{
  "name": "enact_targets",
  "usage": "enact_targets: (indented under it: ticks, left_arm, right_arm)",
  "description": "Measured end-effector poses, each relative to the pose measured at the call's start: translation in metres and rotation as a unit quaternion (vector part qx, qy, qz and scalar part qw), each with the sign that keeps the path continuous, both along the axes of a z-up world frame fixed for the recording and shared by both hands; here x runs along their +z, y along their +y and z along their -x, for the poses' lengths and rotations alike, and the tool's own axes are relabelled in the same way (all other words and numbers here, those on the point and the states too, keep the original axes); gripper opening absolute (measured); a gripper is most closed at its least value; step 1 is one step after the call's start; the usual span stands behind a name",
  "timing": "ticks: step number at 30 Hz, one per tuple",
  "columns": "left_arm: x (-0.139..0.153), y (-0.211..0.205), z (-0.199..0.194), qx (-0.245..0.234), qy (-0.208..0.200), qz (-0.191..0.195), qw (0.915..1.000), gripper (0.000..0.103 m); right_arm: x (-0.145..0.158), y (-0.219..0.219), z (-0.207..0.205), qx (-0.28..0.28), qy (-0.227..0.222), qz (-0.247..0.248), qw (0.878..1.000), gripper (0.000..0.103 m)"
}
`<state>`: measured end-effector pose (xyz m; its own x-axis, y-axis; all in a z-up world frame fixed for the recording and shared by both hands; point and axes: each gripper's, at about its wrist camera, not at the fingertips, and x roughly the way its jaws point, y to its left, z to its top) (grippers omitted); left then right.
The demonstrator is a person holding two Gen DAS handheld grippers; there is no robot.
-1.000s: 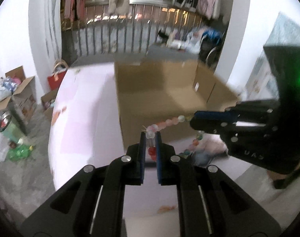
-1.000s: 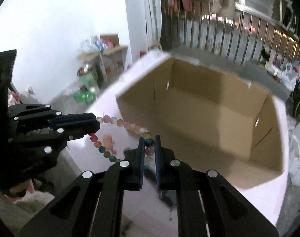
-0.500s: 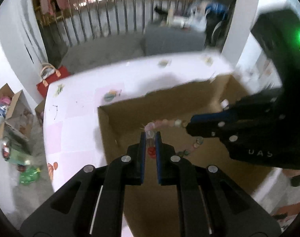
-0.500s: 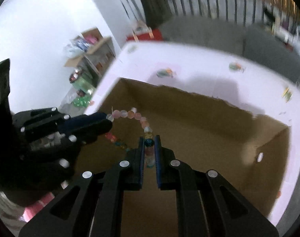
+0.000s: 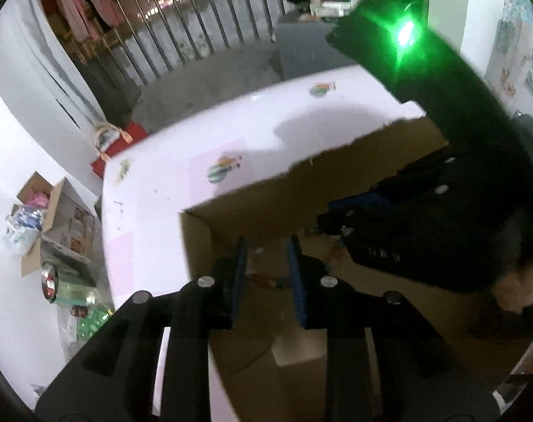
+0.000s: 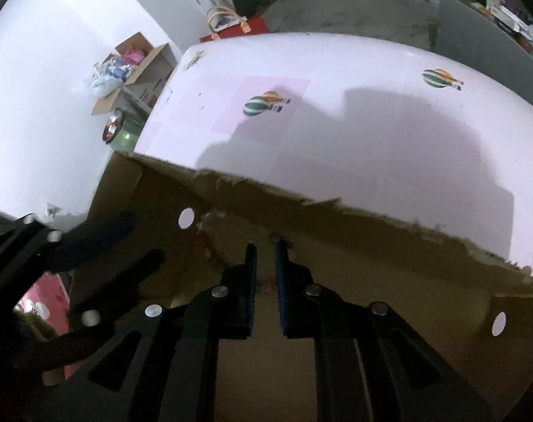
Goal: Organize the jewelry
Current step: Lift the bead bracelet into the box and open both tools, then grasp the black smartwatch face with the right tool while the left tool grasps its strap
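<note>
L claw was opening, pads apart w/ a clear gap; bead string lay on the box floor between and just beyond the pads, not pinched as far as the blur showed. R claw was also opening but narrow, gap slim; a pinkish bit showed low between its pads, prob. beads, too dark to tell if pads pressed it.

Progress, judged: string was down inside the box, so the drop-in looked nearly done; left was full release by both claws and pulling out. Other jewelry to sort: none visible.

Pose: both claws pointed steeply down into the box, side by side, R claw near the L one, tips near the far wall. Box sat on a pink table.
</note>
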<state>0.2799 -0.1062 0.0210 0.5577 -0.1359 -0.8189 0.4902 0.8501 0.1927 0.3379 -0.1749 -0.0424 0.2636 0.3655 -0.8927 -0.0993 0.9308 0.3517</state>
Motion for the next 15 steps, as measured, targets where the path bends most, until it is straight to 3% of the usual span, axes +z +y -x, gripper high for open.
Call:
enact_targets:
  ticks: [3, 7, 9, 11, 15]
  left_arm:
    - [0.024, 0.015, 0.011, 0.005, -0.026, 0.034, 0.9991, 0.024]
    - [0.058, 0.050, 0.049, 0.013, -0.068, 0.098, 0.9928, 0.033]
    - [0.069, 0.071, 0.076, 0.014, -0.079, 0.132, 0.9879, 0.034]
    - [0.073, 0.089, 0.102, 0.008, -0.082, 0.162, 0.9834, 0.036]
    - [0.059, 0.124, 0.160, 0.004, -0.083, 0.207, 0.9749, 0.046]
  right_arm:
    - [0.017, -0.006, 0.010, -0.003, -0.022, -0.001, 1.000, 0.012]
    - [0.072, -0.017, 0.053, -0.005, -0.097, 0.008, 0.995, 0.015]
    - [0.107, -0.022, 0.093, -0.004, -0.150, 0.020, 0.988, 0.023]
    - [0.134, -0.027, 0.140, -0.003, -0.195, 0.015, 0.981, 0.025]
    - [0.143, -0.026, 0.228, 0.003, -0.249, 0.009, 0.969, 0.033]
